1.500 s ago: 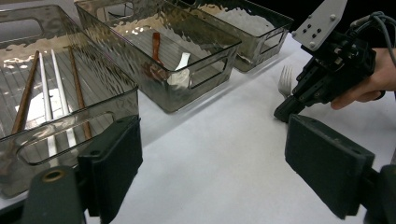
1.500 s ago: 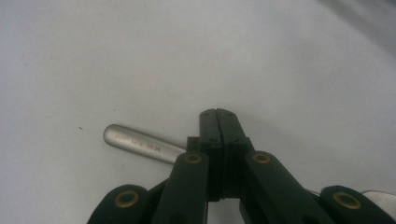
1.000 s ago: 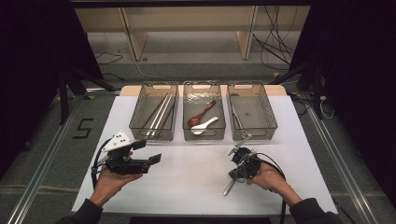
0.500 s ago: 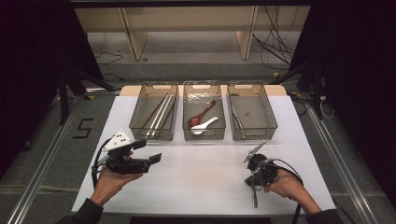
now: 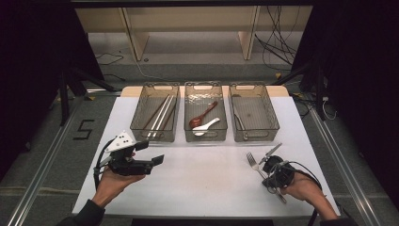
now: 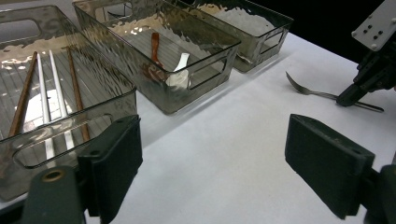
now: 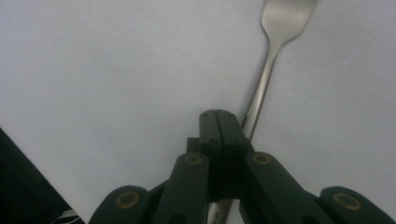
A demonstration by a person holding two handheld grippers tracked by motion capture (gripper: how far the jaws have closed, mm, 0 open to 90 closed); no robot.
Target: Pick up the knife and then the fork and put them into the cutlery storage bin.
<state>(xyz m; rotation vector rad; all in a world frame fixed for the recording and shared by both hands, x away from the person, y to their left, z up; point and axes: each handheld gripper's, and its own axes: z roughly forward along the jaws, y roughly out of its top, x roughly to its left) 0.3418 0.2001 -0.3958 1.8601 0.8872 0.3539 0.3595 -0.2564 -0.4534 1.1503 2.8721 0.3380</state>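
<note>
Moved: right claw (image 5: 273, 165) has slid with the fork (image 5: 254, 164) from about 6 o'clock on the tabletop (image 5: 202, 179) out to 4 o'clock, swinging the tines around to face the bins; left claw (image 5: 149, 160) hasn't budged.
Right claw: jaws pressed together, clamped on the fork's handle, pretty clear in the right gripper view.
Fork: low over the tabletop at 4 o'clock, tines toward 11, near the right bin (image 5: 254, 113).
Left claw: jaws wide apart, nothing between them, at 8 o'clock.
</note>
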